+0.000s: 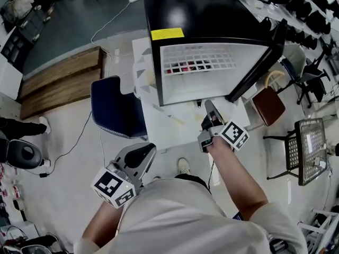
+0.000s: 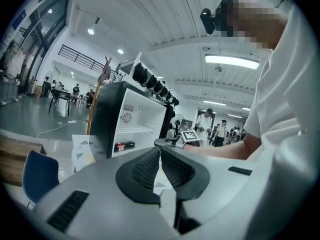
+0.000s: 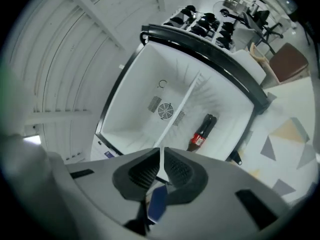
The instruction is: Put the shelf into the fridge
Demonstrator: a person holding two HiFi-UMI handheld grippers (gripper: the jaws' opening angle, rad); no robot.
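right hand-held gripper (image 3: 161, 156) clamped on shelf (image 3: 180, 109) near edge | shelf runs straight ahead, far into fridge (image 3: 135, 99) | left hand-held gripper (image 2: 160, 154) closed, empty, farther back

Glossy black fridge (image 1: 212, 15), wire shelf (image 1: 201, 57).

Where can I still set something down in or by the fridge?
Bare: the top of the shelf between the fridge walls, and the white table in front, left of the right gripper. Crowded: the fridge floor under the shelf, where a bottle lies, and the shelf's front edge, pinched by the right gripper.
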